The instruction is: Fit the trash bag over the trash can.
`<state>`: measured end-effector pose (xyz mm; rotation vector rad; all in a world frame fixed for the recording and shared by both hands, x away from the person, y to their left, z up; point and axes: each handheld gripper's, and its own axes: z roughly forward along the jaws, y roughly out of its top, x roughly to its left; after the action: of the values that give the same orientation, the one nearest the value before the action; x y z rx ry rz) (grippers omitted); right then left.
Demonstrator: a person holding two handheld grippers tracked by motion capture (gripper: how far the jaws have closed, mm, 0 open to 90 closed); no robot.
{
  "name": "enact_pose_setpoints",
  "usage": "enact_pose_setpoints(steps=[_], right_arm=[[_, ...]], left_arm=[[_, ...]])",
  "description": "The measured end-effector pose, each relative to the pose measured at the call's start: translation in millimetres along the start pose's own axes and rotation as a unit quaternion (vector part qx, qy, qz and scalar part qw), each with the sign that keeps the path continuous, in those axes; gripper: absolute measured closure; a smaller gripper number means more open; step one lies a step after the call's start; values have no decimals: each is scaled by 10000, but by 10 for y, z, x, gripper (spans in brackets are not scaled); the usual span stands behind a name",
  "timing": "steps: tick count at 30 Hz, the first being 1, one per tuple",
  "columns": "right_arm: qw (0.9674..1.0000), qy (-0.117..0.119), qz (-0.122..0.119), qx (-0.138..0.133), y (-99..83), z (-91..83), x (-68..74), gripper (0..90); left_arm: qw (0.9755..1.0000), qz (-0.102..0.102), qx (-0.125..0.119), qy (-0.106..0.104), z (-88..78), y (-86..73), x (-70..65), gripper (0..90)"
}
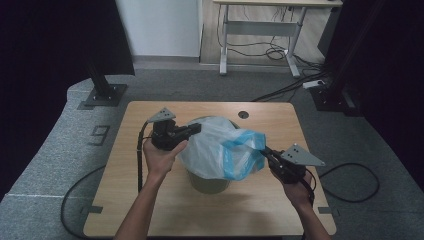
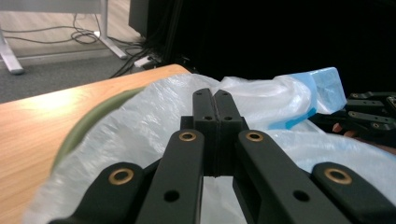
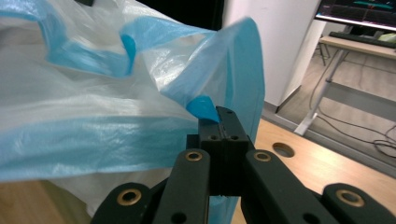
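Note:
A thin white plastic bag (image 1: 215, 147) with a blue band along its edge is draped over a green bin (image 1: 207, 184) at the middle of the wooden table (image 1: 150, 200). My left gripper (image 1: 196, 129) is at the bag's left rim, and its jaws are shut on the white film (image 2: 140, 121). The left gripper view shows those jaws (image 2: 215, 95) pressed together above the bin's green rim (image 2: 88, 123). My right gripper (image 1: 263, 150) is shut on the bag's blue edge at the right. A blue fold (image 3: 203, 107) sticks out between its jaws (image 3: 223, 116).
A round cable hole (image 1: 243, 114) is in the table's far edge behind the bin. Black stand bases (image 1: 105, 92) sit on the grey carpet at both far corners. A desk frame (image 1: 260, 30) with loose cables stands further back. Black cables trail from both grippers.

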<state>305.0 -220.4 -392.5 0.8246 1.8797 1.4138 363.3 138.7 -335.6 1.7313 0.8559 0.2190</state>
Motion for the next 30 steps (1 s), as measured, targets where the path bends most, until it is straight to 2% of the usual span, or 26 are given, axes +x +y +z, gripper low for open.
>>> enact_pose_setpoints(steps=[7, 15, 20, 27, 30], right_arm=[[9999, -141, 23, -46, -25, -5, -18, 888], [9984, -452, 16, -352, 23, -103, -36, 888], [9970, -627, 108, -432, 33, -163, -134, 888], [9945, -933, 237, -405, -19, -254, -295, 888], [9944, -929, 325, -386, -62, -282, -334, 888]], left_arm=[[9999, -7, -98, 107, -110, -12, 70, 900], [9992, -13, -363, 166, -286, -20, 115, 900], [9989, 17, -461, 119, -343, -20, 110, 900], [9987, 52, -514, 27, -317, -24, 79, 900], [9986, 37, -523, -45, -331, -56, 72, 900]])
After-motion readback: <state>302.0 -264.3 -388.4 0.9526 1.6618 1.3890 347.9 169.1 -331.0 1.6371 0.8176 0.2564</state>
